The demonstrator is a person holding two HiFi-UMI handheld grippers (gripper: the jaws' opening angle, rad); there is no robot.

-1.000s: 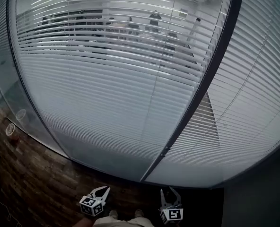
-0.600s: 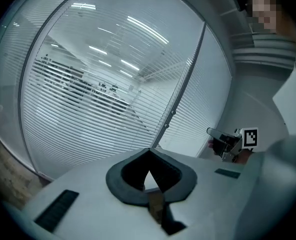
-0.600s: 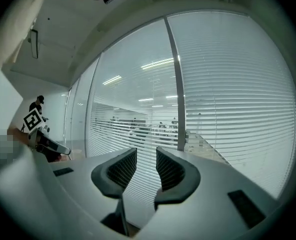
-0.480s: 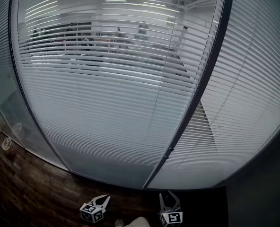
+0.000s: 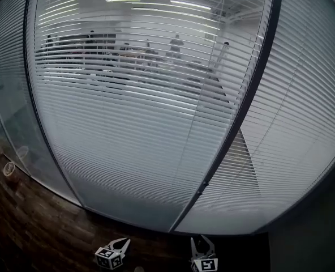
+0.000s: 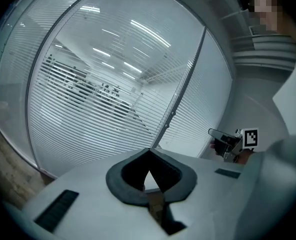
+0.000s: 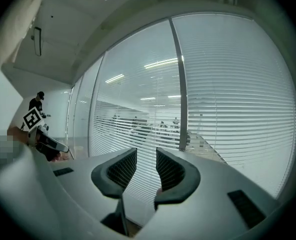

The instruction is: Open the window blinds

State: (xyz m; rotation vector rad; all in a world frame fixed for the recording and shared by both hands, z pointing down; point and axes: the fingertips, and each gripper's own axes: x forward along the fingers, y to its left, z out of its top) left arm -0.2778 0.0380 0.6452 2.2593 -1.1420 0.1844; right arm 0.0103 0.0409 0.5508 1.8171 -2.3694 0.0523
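The left gripper [image 6: 148, 150] is holding its jaws closed, tips meeting, nothing between them; the right gripper [image 7: 146, 157] is holding its jaws apart and empty. The window blinds [image 5: 150, 129] are hanging lowered ahead of both pairs of jaws, well apart from them; a dark frame post [image 5: 242, 111] is standing beyond the right jaws.
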